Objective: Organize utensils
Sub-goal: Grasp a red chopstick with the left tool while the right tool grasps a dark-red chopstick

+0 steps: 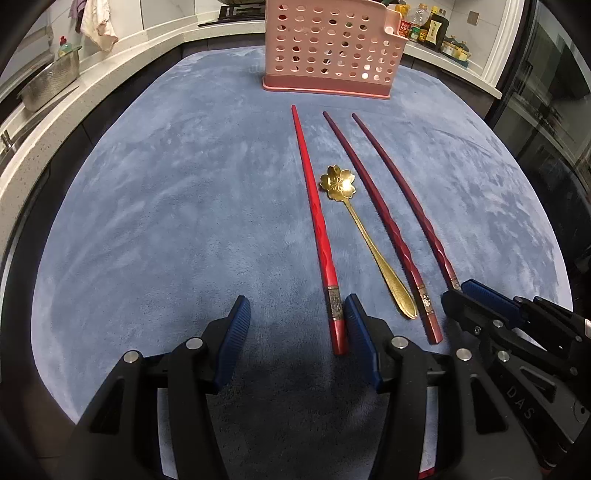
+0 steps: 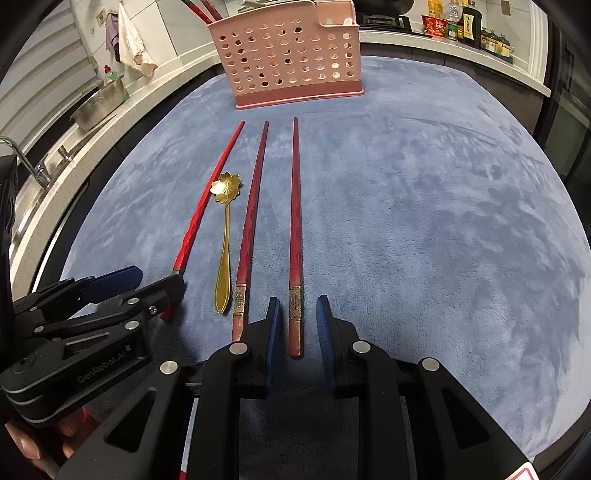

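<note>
On blue plush mat (image 1: pixel 184 221), four utensils lie side by side, tips pointing twd pink perforated holder (image 1: pixel 328 51) at far edge: bright red chopstick (image 1: pixel 314 221), gold flower spoon (image 1: pixel 364 240), then two darker red chopsticks (image 1: pixel 384 225) and (image 1: pixel 417 206).

Left gripper (image 1: pixel 295 332) is spread wide & low over mat; bright red stick's butt end sits just inside its right pad, not pinched. Right gripper (image 2: pixel 295 325) has jaws narrower but w/ gaps visible both sides of rightmost chopstick (image 2: pixel 295 229), which lies between pads near its metal band; not clamped yet as far as I can see.

Handling, my judgement: chopsticks are stiff, light, thin, prob lacquered so slick; they'd roll or pivot if pinched off-centre. Thick butt end by metal band gives most to bite on, & plush lets pads sink under. Spoon is thin metal, light, flat handle; grab mid-handle, not flower bowl. Holder already has red sticks poking out top (image 2: pixel 201 11).
</note>
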The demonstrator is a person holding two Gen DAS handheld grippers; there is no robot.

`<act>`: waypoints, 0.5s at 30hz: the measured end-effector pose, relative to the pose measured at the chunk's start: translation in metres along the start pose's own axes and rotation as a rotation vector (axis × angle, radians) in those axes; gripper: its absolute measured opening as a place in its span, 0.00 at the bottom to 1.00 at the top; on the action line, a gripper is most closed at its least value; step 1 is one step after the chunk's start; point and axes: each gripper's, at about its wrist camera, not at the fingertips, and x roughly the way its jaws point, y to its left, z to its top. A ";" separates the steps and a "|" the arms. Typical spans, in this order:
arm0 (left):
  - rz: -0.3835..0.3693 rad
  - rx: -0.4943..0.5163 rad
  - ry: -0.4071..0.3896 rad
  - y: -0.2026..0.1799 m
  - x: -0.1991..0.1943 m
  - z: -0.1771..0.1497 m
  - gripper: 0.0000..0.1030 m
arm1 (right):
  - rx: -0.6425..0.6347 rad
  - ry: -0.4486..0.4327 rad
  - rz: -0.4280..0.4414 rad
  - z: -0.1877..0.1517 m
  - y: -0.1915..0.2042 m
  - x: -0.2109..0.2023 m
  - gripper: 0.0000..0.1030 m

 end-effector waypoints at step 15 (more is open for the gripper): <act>-0.023 -0.005 -0.008 0.001 0.000 0.000 0.18 | 0.001 -0.003 -0.004 0.000 -0.001 0.002 0.17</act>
